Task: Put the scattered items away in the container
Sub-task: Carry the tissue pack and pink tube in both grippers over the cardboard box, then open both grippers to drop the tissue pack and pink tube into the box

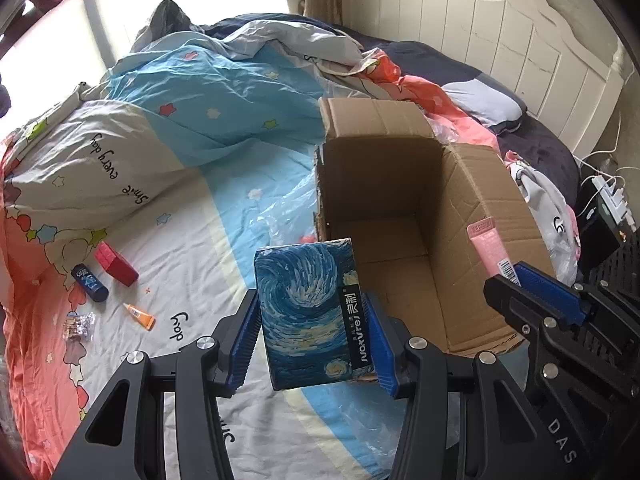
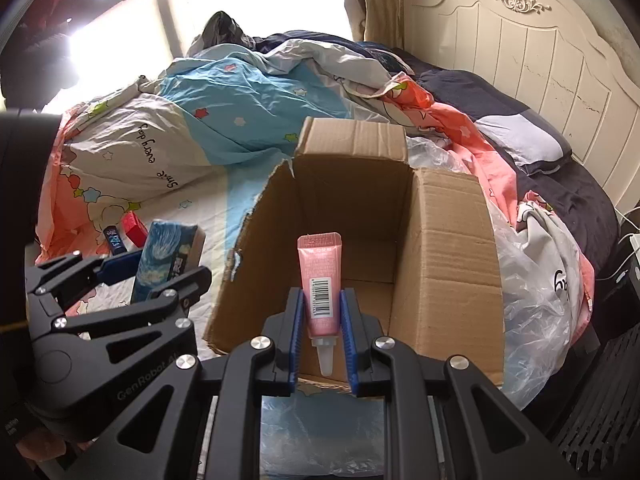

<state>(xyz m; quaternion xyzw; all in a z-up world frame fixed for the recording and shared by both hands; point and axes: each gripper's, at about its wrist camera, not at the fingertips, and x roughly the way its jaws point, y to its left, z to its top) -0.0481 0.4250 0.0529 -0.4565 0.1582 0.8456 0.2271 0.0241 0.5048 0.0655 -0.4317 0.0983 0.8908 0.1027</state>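
Observation:
An open cardboard box (image 1: 472,200) (image 2: 444,232) stands on the bed with nothing visible inside. My left gripper (image 1: 310,312) is shut on a blue swirl-patterned box (image 1: 306,308) (image 2: 168,256), held just left of the carton's near corner. My right gripper (image 2: 320,300) is shut on a pink tube (image 2: 319,280) (image 1: 490,250), cap toward the camera, over the carton's near edge. On the sheet at far left lie a red box (image 1: 116,264) (image 2: 134,228), a dark blue bottle (image 1: 90,282) (image 2: 114,240), a small orange tube (image 1: 140,316) and a clear packet (image 1: 78,326).
A rumpled quilt (image 1: 192,112) is heaped behind the carton. Clear plastic bags (image 2: 536,280) lie to its right. A white headboard (image 2: 540,72) rises at the back right. A dark stand with chargers and cables (image 1: 608,208) sits at the far right.

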